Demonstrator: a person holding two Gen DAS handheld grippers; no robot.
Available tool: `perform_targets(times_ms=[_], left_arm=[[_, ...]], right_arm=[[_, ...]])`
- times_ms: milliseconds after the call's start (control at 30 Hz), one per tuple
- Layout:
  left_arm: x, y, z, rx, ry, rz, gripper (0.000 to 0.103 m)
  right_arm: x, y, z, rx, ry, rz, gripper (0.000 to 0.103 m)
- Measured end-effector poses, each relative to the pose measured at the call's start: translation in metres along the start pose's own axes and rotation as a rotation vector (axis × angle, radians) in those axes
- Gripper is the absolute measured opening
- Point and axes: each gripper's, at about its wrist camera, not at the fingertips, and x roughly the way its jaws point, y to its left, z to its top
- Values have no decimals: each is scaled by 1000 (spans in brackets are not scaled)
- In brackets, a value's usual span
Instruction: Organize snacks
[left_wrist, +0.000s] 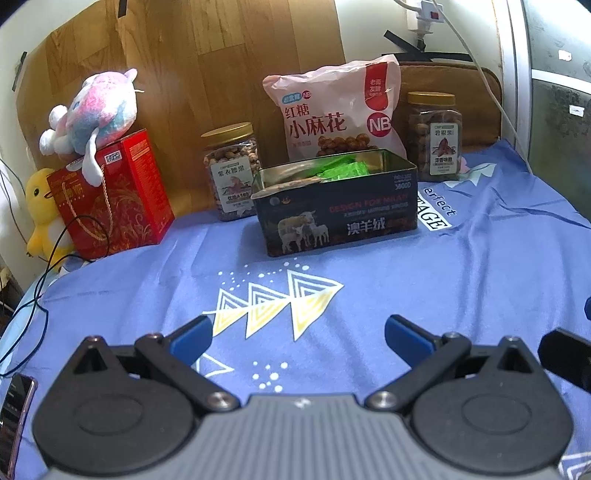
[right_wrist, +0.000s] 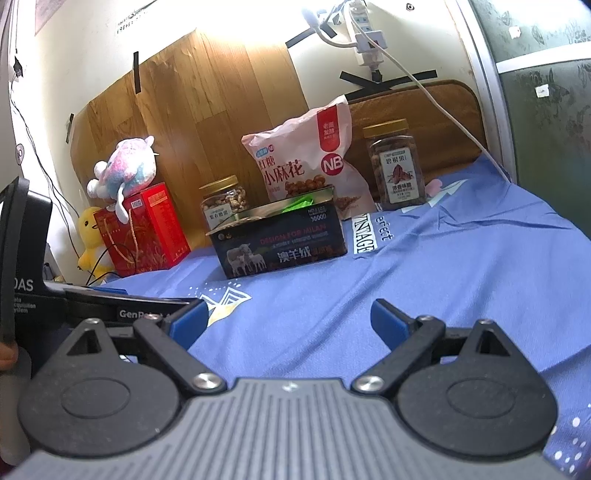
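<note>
A dark open tin (left_wrist: 340, 218) (right_wrist: 280, 243) with sheep printed on it stands on the blue cloth, holding green packets (left_wrist: 347, 168) (right_wrist: 299, 203) and other snacks. Behind it leans a pink snack bag (left_wrist: 332, 107) (right_wrist: 306, 158). One gold-lidded nut jar (left_wrist: 232, 170) (right_wrist: 221, 199) stands left of the tin, another jar (left_wrist: 437, 136) (right_wrist: 397, 166) to the right. My left gripper (left_wrist: 297, 338) hovers open over the cloth, well short of the tin, with nothing between its fingers. My right gripper (right_wrist: 288, 323) is likewise open with nothing held, nearer the front.
A red gift box (left_wrist: 118, 199) (right_wrist: 147, 229) with a plush toy (left_wrist: 96, 114) (right_wrist: 125, 170) on top stands at the left, beside a yellow duck toy (left_wrist: 44, 214) (right_wrist: 90, 236). Cables (left_wrist: 40, 291) trail at the left edge. A phone (left_wrist: 14, 406) lies front left. The left gripper's body (right_wrist: 22, 266) sits left in the right wrist view.
</note>
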Motion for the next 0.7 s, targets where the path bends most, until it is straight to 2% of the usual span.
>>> perform_targets(times_ms=[467,700], left_arm=[[1,22,2,-77,0,25,103],[0,17,2,-65,-4,7,103]], right_arm=[[5,11,-3,-26,15,43,96],[3,9,-3,-25,5,28,96]])
